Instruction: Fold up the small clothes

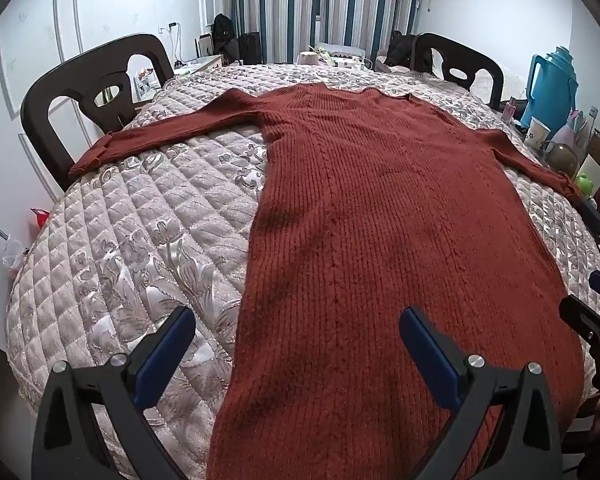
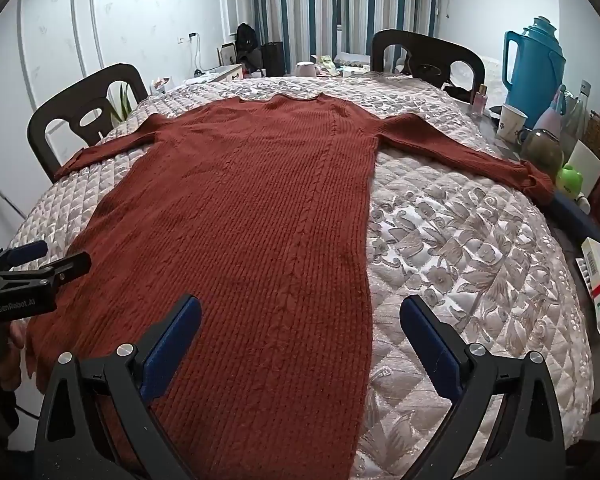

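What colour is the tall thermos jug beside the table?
Blue-teal thermos jug, clearest in the right wrist view.

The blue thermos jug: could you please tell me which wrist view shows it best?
The right wrist view: the blue thermos jug stands whole, handle and lid clear, beyond the table's right edge. In the left wrist view it sits smaller at the frame's edge, its base hidden behind cups.

Even, soft indoor light filled both views; fisheye bending curved the edges, dark vignette filled the corners, and focus stayed sharp.
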A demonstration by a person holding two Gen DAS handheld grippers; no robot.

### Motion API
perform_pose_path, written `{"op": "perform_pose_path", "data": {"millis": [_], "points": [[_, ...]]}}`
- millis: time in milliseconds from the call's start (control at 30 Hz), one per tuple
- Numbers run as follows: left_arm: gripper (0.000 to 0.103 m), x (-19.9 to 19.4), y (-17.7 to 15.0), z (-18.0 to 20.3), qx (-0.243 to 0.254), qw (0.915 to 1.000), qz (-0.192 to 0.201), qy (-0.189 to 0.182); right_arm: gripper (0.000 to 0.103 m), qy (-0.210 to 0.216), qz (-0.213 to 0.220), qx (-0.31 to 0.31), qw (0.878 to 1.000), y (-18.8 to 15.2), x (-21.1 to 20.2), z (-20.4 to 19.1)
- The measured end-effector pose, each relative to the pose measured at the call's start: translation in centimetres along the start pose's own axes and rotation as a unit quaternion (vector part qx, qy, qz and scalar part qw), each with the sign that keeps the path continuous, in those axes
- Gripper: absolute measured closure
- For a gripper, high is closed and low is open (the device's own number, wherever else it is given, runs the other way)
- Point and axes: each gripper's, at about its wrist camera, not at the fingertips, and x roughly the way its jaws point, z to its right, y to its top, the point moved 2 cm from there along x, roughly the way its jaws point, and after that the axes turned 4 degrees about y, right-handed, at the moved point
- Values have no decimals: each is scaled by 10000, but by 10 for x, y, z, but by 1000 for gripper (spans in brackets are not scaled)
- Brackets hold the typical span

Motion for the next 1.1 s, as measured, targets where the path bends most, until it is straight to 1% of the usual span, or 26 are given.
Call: {"op": "perform_pose_path", "data": {"millis": [1100], "points": [[0,4,-3,-2,45,10000,-23,-4,3,29,-31,-42,10000,4,1,-2]]}}
